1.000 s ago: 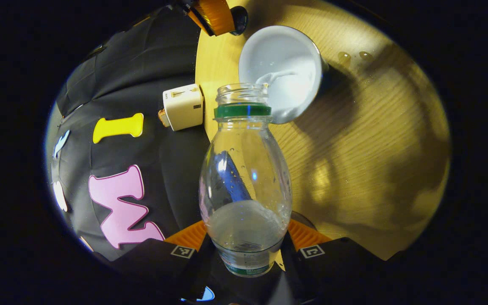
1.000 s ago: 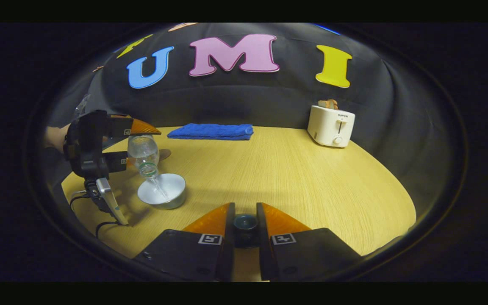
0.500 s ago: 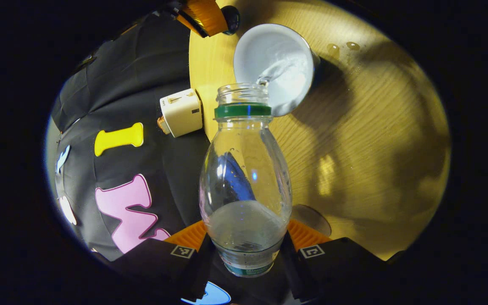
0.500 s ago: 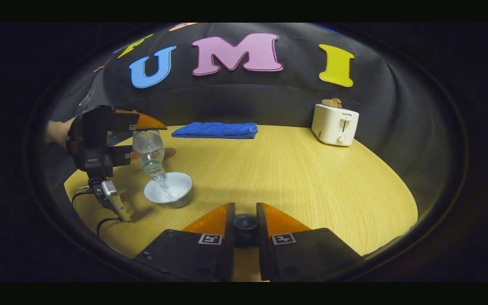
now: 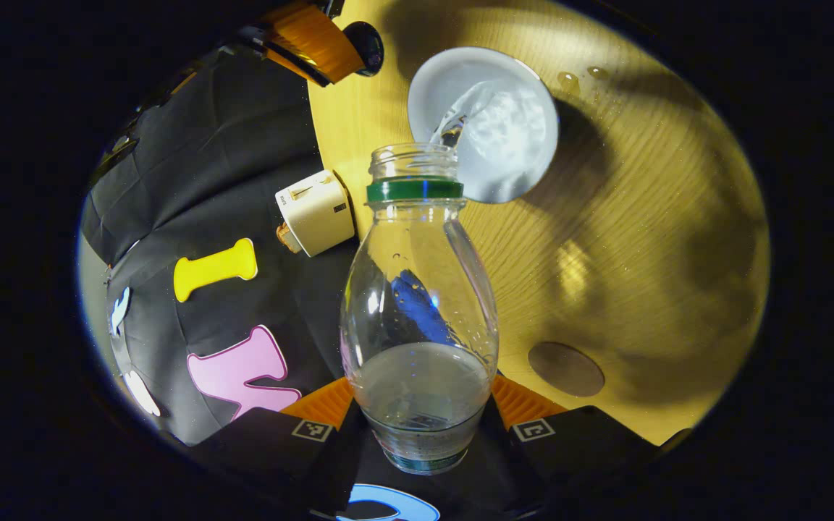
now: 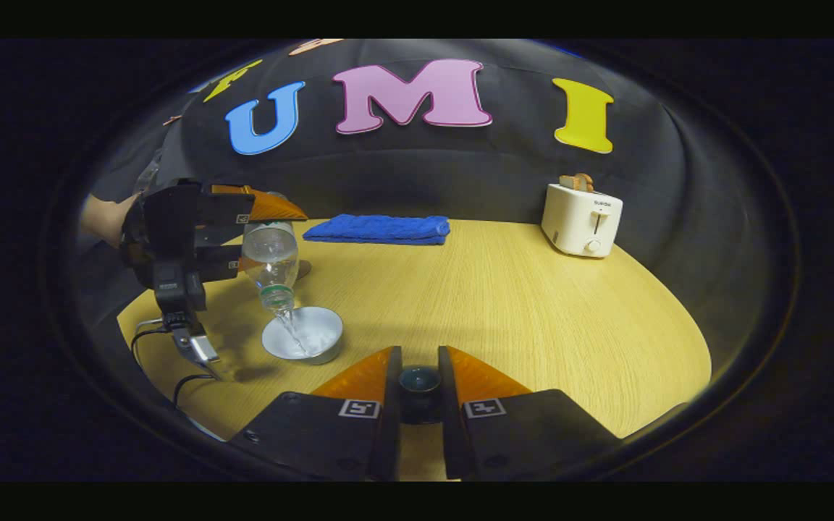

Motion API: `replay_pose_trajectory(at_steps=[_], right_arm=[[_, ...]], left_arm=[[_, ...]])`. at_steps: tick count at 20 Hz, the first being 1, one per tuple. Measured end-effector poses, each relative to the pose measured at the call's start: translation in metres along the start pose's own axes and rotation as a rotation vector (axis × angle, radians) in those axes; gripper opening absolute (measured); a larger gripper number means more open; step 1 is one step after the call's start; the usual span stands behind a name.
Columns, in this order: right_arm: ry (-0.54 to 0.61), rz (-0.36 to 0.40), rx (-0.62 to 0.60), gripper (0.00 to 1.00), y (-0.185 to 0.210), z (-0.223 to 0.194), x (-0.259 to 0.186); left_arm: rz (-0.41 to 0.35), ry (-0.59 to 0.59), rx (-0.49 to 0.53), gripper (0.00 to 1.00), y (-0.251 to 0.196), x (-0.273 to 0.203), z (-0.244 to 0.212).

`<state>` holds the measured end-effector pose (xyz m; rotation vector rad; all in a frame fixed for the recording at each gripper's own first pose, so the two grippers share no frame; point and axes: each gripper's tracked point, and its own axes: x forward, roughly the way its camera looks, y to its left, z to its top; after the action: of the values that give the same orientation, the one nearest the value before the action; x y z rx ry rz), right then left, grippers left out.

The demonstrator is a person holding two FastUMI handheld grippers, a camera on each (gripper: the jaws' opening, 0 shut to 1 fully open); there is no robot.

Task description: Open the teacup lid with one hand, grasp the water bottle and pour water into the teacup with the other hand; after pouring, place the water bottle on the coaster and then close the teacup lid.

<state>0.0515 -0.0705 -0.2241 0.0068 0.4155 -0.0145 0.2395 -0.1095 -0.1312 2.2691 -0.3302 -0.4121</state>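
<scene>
On the desk [image 6: 504, 304] the open teacup [image 5: 486, 123] takes water from the tilted water bottle [image 5: 419, 304] clamped in the left hand-held gripper [image 5: 420, 405], with the coaster [image 5: 566, 368] nearby, while the right hand-held gripper [image 6: 419, 380] pinches the small teacup lid [image 6: 419, 381].

The round wooden counter [image 6: 504, 304] carries a white teacup [image 6: 302, 343] near its left edge, a round coaster [image 5: 566, 368] beside it, a folded blue towel [image 6: 381, 229] at the back, and a white toaster [image 6: 581, 219] at the back right. Water drops [image 5: 580, 73] lie by the teacup.
</scene>
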Motion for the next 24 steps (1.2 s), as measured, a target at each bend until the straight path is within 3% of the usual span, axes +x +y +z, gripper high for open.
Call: replay_pose_trajectory(at_steps=[24], right_arm=[[-0.011, 0.045, 0.013, 0.28, 0.006, 0.020, -0.006]], left_arm=[[0.062, 0.002, 0.111, 0.75, 0.023, 0.002, -0.011]])
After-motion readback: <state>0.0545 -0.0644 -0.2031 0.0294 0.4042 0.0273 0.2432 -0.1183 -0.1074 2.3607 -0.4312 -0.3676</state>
